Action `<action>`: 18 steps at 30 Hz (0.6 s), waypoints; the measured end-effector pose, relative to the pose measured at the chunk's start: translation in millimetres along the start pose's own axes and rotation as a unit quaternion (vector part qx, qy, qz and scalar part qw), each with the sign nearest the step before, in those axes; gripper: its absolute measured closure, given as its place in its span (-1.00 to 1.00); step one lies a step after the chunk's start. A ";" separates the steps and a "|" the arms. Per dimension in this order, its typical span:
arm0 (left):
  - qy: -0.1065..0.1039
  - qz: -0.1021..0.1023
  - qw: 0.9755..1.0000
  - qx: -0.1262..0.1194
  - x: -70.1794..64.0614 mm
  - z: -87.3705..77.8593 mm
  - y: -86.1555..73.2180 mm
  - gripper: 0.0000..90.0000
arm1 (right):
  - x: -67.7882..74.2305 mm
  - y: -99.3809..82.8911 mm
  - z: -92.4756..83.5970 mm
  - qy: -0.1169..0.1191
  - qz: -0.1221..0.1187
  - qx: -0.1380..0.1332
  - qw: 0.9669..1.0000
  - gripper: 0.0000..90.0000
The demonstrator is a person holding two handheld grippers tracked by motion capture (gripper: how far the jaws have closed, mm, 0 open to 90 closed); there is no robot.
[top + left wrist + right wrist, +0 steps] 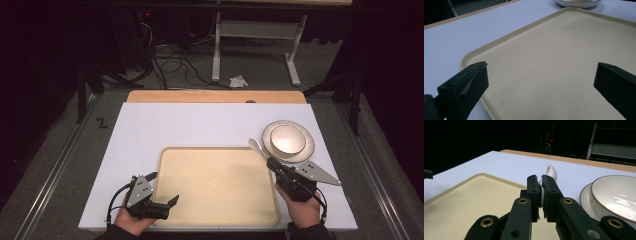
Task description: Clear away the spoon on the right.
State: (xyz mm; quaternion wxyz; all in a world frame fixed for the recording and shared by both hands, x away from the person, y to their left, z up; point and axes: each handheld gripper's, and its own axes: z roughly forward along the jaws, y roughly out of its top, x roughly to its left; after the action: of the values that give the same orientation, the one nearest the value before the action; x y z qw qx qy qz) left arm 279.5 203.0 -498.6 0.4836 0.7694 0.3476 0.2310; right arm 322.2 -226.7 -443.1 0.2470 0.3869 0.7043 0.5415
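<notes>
Nearest the person, the left gripper (161, 189) rests at the near left corner of the tray (215, 220), held by the left hand (131, 221). Its jaws stand wide apart with nothing between them; in the left gripper view (540, 85) they frame bare tray surface.

The right gripper (270, 162) sits at the tray's right edge, held by the right hand (303, 210). Its jaws are closed on the handle of a white spoon (256, 147). In the right gripper view (541, 186) the spoon (551, 173) projects past the jaw tips, bowl end up and forward, above the tabletop between the tray's far right corner and the plate.

The tray is beige, rectangular with rounded corners, and lies flat on the white tabletop (150, 130) with nothing in it.

Just beyond the right gripper, a pale plate (307, 150) lies on the tabletop beside the tray's far right corner. A white bowl (288, 138) with a thin brown rim stands on the plate.

Farther on, a wooden strip (215, 96) borders the tabletop's far edge. Past it, the dark floor carries loose cables (172, 65), a crumpled white scrap (238, 80) and the white legs of another table (216, 55).
</notes>
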 end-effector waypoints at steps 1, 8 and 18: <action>0.000 0.000 1.000 0.000 0.0 -0.2 0.1 -1.00 | 1.4 -1.0 -0.3 0.002 0.001 0.002 1.000 0.93; 0.000 -0.001 1.000 -0.003 0.6 -0.5 0.3 -1.00 | 10.0 -12.4 5.6 0.018 0.001 0.025 1.000 0.93; -0.003 0.000 1.000 0.000 -0.8 1.1 0.2 -1.00 | 19.5 -23.8 25.1 0.021 -0.025 0.059 0.998 0.93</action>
State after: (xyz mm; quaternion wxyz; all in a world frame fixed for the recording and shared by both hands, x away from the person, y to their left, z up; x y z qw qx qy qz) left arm 279.8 201.7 -498.9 0.4844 0.7703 0.3461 0.2285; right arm 323.5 -199.2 -471.7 0.2226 0.3716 0.7498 0.5001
